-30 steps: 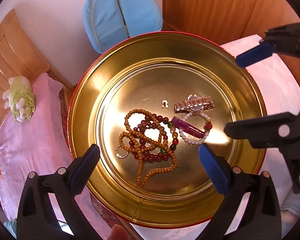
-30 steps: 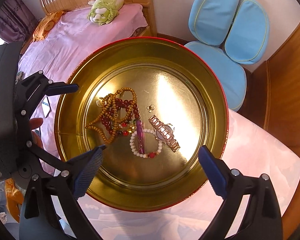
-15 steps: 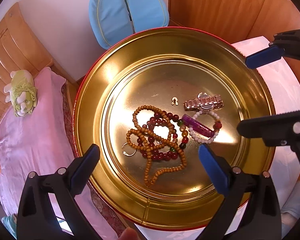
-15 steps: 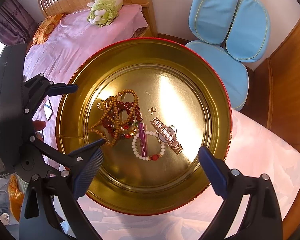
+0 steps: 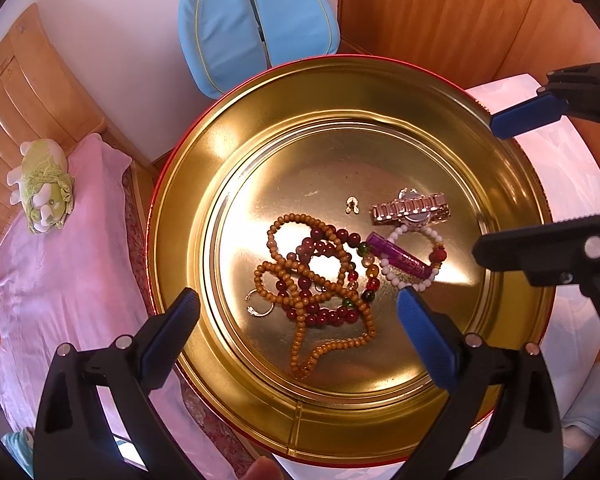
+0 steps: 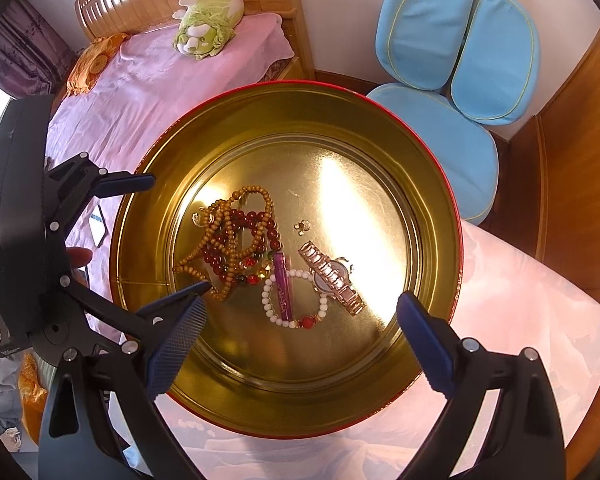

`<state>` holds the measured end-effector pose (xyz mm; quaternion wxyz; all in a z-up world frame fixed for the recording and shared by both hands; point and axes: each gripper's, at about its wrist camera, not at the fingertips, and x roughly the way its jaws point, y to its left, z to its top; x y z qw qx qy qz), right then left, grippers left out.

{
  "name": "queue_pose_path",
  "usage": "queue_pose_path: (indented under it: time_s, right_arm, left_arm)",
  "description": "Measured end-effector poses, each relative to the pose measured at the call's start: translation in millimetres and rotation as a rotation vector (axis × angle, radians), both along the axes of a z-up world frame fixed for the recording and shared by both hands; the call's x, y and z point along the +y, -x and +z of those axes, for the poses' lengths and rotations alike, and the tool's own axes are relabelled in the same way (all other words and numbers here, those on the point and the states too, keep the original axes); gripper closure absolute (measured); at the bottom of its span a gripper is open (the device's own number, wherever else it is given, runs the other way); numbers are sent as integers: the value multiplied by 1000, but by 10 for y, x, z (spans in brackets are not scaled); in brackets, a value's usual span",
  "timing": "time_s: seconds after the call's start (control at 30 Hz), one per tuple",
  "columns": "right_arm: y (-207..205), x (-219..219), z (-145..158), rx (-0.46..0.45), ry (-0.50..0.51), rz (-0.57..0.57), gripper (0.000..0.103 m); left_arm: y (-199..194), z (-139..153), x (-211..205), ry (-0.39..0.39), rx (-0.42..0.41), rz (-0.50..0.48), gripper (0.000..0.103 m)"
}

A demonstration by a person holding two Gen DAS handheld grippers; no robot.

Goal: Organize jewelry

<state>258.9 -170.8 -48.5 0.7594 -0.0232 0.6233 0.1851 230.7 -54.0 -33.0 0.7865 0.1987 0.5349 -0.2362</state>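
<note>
Nearest, the left gripper (image 5: 298,310) and right gripper (image 6: 300,322) hang spread wide, empty, over a gold tin (image 5: 380,92). Inside, tangled beads (image 5: 316,276) lie at center; a watch (image 5: 410,208) at two o'clock; possibly an earring (image 5: 353,204) beyond.

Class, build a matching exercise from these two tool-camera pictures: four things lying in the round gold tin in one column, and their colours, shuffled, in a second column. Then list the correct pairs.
Column 1
1. watch
2. small tube
3. bracelet around the tube
4. long thin bead strand

Column 2
A. purple
B. tan brown
C. rose gold
D. white with a few red beads

Pairs: 1-C, 2-A, 3-D, 4-B

All four lie inside the tin.
</note>
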Motion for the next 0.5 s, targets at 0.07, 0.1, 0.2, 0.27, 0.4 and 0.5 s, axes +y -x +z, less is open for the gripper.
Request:
queue_pose_path:
  time_s: [0.07,0.1,0.2,0.27,0.4,0.5]
  right_arm:
    - [21,-10,-13,4,-4,-4,6]
    - [28,-12,-16,5,-3,-4,6]
    - [46,-27,-16,5,-6,-4,6]
    - [63,-41,-18,7,-13,-8,6]
    - [76,-51,-21,6,-11,-10,6]
    - [95,-73,-24,8,-13,-18,6]
  left_arm:
    - [7,-1,-8,-2,0,-2,7]
    - [11,-2,-11,-4,-1,-2,7]
    - [16,-4,-20,-4,-1,-1,7]
    - [18,-3,-25,-4,-4,-2,7]
    - [30,-9,-24,-4,-4,1,7]
    - [40,-9,-25,-4,-7,7,7]
